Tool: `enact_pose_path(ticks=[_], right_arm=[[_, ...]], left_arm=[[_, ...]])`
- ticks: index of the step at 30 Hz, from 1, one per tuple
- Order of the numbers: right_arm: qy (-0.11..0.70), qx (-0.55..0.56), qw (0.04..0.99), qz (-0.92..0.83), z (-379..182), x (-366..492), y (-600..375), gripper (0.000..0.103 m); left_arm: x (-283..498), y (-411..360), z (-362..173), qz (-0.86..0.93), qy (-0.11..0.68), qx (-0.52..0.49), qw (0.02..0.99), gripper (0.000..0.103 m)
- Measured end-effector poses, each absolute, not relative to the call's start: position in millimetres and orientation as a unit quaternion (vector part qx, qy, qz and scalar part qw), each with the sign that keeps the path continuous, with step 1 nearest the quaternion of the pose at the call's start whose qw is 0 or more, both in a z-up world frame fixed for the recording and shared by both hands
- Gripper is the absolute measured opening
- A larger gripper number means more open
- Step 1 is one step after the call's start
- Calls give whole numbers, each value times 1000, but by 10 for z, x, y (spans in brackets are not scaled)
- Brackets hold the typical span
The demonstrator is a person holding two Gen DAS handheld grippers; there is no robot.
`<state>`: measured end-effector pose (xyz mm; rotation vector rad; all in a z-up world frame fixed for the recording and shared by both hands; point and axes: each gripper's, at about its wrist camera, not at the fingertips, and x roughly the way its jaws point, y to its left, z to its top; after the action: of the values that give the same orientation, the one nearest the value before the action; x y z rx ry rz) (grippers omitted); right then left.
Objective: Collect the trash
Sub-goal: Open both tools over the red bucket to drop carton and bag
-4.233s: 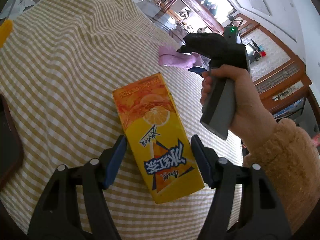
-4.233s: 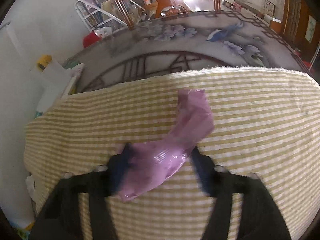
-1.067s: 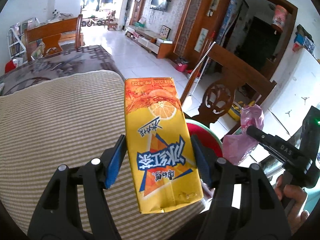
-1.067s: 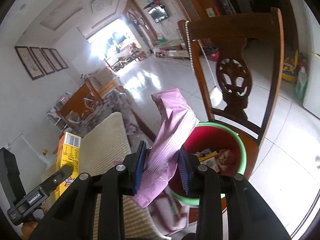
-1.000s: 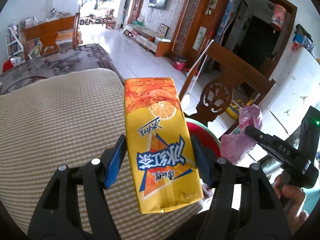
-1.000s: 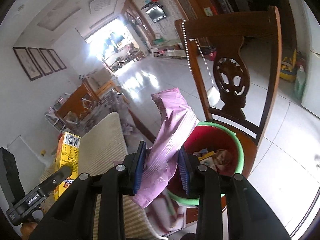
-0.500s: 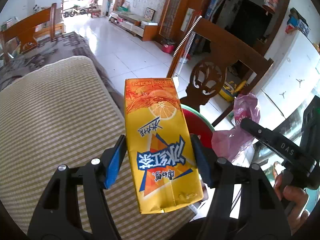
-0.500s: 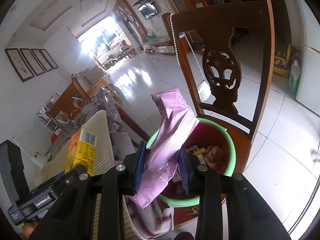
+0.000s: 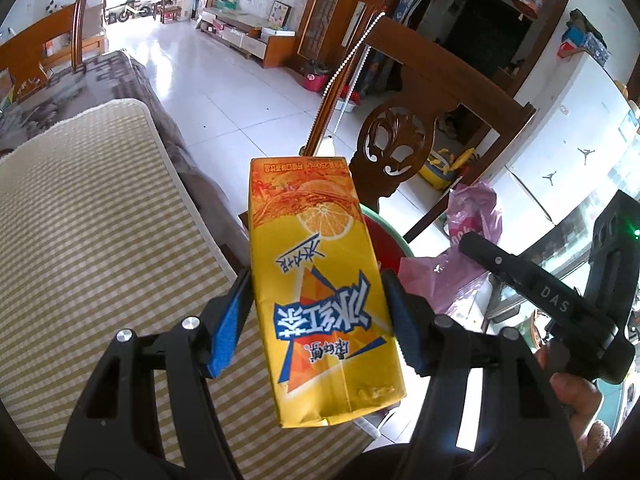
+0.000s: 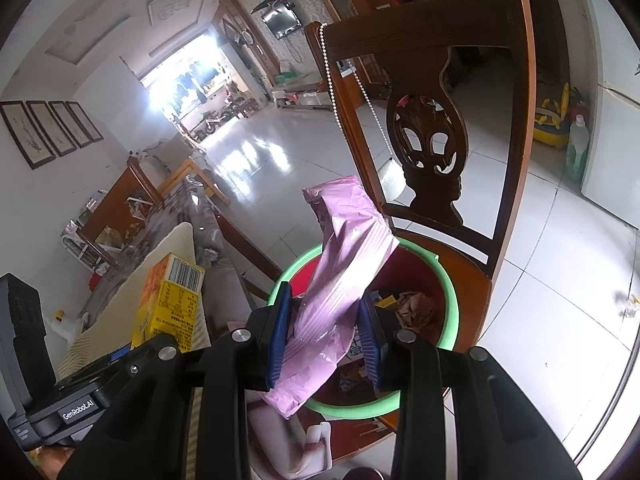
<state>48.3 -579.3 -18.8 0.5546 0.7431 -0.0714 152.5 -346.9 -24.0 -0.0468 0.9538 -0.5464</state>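
A yellow drink carton [image 9: 320,248] with an orange slice printed on it is clamped between the blue pads of my left gripper [image 9: 316,284], which is shut on it. The carton [image 10: 172,300] is held past the table's edge, beside the bin. My right gripper [image 10: 324,300] is shut on a crumpled pink plastic wrapper [image 10: 344,272], which hangs over a red bin with a green rim [image 10: 448,320]. The bin holds paper scraps and stands on a chair seat. In the left wrist view the bin [image 9: 384,224] is mostly hidden behind the carton, with the wrapper [image 9: 472,216] to its right.
A carved wooden chair [image 10: 432,140] with a bead string over its back carries the bin. The table with the beige striped cloth [image 9: 100,220] lies to the left. White tiled floor [image 10: 560,300] surrounds the chair. A hand [image 9: 576,396] holds the right gripper's handle.
The left gripper has carried the carton off the table edge toward the bin and lower. The chair and bin look closer. The right gripper with the wrapper has stayed over the bin.
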Motion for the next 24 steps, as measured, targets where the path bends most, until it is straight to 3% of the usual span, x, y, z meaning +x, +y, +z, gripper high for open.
enact_pose_path(ticks=[5,7,8,9,14,18,24], right_arm=[[346,259,901,-43,-177,539,-5802,34],[339,256,904,-47,-165,569,-5817,48],[337,253,906,-50,-155,591,-5825,60],[335,250,907,-52,-150,607,-5834,63],[331,238,911,-57,-107,633,-5830,64],[331,235,912,-54,-66,583,-5744,67],[308,230,922,-38,225,540,-5499,75]], left_arm=[[1595,-3514,-261,-262,451,-24,853,63],[1612,-3524,-256,-260,450,-23,854,74],[1622,-3520,-245,-258,448,-23,855,83],[1625,-3507,-228,-257,445,-27,857,85],[1585,-3425,-151,-255,435,-36,863,85],[1481,-3274,-40,-244,415,-45,875,95],[1215,-2812,177,-207,368,-70,904,97]])
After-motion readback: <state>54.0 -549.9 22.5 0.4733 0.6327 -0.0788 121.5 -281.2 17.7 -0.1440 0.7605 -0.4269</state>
